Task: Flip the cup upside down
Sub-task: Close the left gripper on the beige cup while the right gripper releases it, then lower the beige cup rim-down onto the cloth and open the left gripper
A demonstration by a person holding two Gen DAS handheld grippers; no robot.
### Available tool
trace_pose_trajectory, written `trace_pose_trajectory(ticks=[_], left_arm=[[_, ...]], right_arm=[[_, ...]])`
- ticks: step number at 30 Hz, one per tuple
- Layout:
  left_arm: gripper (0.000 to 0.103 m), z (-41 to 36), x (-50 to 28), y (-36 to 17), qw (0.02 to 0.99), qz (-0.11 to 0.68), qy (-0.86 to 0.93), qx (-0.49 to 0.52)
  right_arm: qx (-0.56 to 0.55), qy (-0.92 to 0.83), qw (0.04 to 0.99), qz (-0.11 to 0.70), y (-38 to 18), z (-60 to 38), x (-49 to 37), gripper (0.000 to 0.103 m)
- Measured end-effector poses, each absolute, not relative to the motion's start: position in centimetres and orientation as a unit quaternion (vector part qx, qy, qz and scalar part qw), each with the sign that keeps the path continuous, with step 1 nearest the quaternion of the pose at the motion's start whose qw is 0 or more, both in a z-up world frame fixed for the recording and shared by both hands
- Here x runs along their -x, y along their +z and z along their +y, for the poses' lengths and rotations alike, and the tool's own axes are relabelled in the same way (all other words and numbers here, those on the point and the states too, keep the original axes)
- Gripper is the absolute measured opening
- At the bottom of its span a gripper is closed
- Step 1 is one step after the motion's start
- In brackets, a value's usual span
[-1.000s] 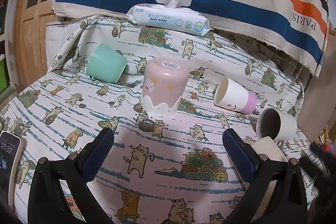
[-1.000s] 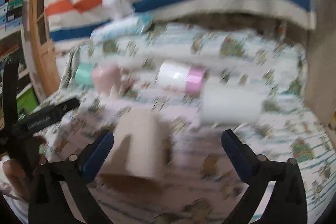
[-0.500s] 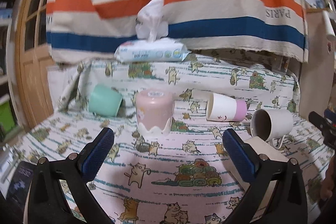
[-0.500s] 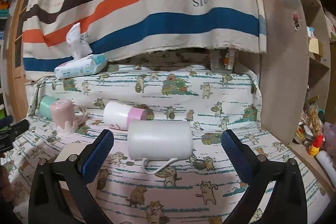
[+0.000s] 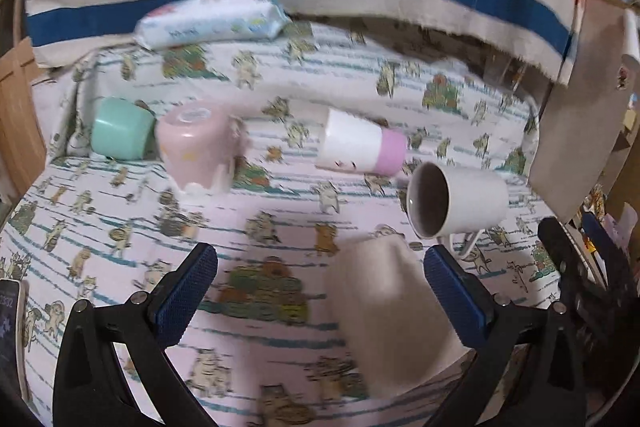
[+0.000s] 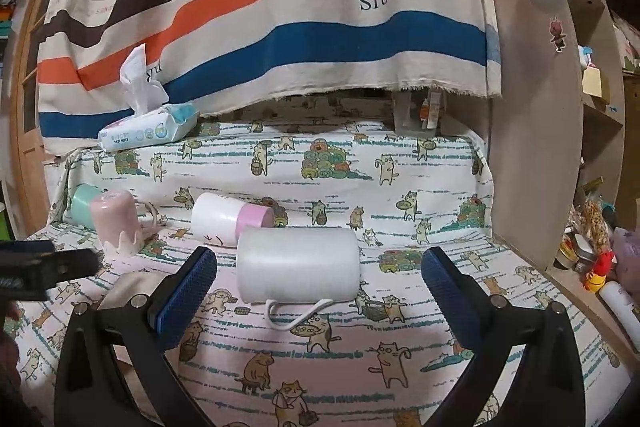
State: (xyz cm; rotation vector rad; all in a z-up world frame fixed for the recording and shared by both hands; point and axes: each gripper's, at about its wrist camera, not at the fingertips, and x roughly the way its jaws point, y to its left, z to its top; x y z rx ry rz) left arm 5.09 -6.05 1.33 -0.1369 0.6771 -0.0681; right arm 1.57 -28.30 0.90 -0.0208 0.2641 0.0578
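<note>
One cup, the pink cup (image 5: 196,143), stands inverted already; the white mug (image 6: 297,264) lies sideways, unflipped, between the released right gripper (image 6: 319,289) jaws; left gripper (image 5: 320,291) is released too.

From the right hand-held gripper (image 6: 319,285) I see bare cat-print cloth (image 6: 400,195) on the table right of the white mug (image 6: 297,269) lying on its side. Behind the mug, the white-and-pink cup (image 6: 230,219) blocks that side. Ahead of my left hand-held gripper (image 5: 320,291) a beige cup (image 5: 388,311), blurred and probably lying on its side, fills the gap near the right finger; the pink cup (image 5: 196,147) and green cup (image 5: 120,135) crowd the far left.
</note>
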Motion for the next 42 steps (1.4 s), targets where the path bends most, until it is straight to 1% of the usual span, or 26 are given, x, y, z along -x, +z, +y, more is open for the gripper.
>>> trace_pose_trajectory(ticks=[6,9,14,17,18,19,21,23,25,28,34,39,42], left_arm=[[0.102,-8.2,-8.3,0.1,0.904,0.415,-0.038,0.092],[0.096,-8.3,-9.4,-0.7,0.887,0.445,-0.044,0.116],[0.092,-8.6,-10.9,-2.2,0.866,0.481,-0.039,0.131],[0.092,-8.8,-11.6,-2.9,0.859,0.493,-0.045,0.132],[0.091,-8.8,-11.8,-3.0,0.856,0.497,-0.047,0.134],[0.084,-8.8,-11.9,-3.2,0.854,0.5,-0.044,0.136],[0.076,-8.9,-12.0,-3.4,0.853,0.503,-0.046,0.134],[0.075,-9.2,-12.0,-3.2,0.856,0.499,-0.052,0.122],[0.071,-9.3,-12.0,-2.9,0.861,0.491,-0.062,0.115],[0.071,-9.0,-11.8,-2.2,0.87,0.476,-0.068,0.109],[0.07,-9.4,-10.1,0.0,0.909,0.412,-0.039,0.046],[0.07,-9.4,-9.0,1.3,0.928,0.371,-0.029,0.017],[0.068,-9.8,-8.3,1.8,0.943,0.333,0.002,-0.014]], right_arm=[[0.001,0.016,0.991,0.13,0.9,-28.8,-1.5,0.102],[-0.013,0.011,0.991,0.132,0.9,-29.5,-1.5,0.102],[-0.025,-0.002,0.99,0.137,0.9,-30.2,-1.7,0.102],[-0.021,-0.003,0.99,0.14,0.9,-30.0,-1.8,0.102],[-0.019,-0.002,0.99,0.14,0.9,-30.0,-1.8,0.102],[-0.017,-0.002,0.99,0.14,0.9,-29.9,-1.8,0.102],[-0.014,-0.001,0.99,0.14,0.9,-29.8,-1.8,0.102],[-0.013,0.0,0.99,0.141,0.8,-29.8,-1.8,0.102],[-0.013,0.001,0.99,0.143,0.8,-29.8,-1.9,0.102],[-0.014,0.0,0.99,0.143,0.8,-29.8,-1.9,0.102],[-0.018,-0.001,0.989,0.146,0.8,-30.0,-2.0,0.102],[-0.02,-0.004,0.988,0.152,0.7,-30.1,-2.3,0.102],[-0.022,-0.003,0.988,0.156,0.6,-30.2,-2.4,0.102]])
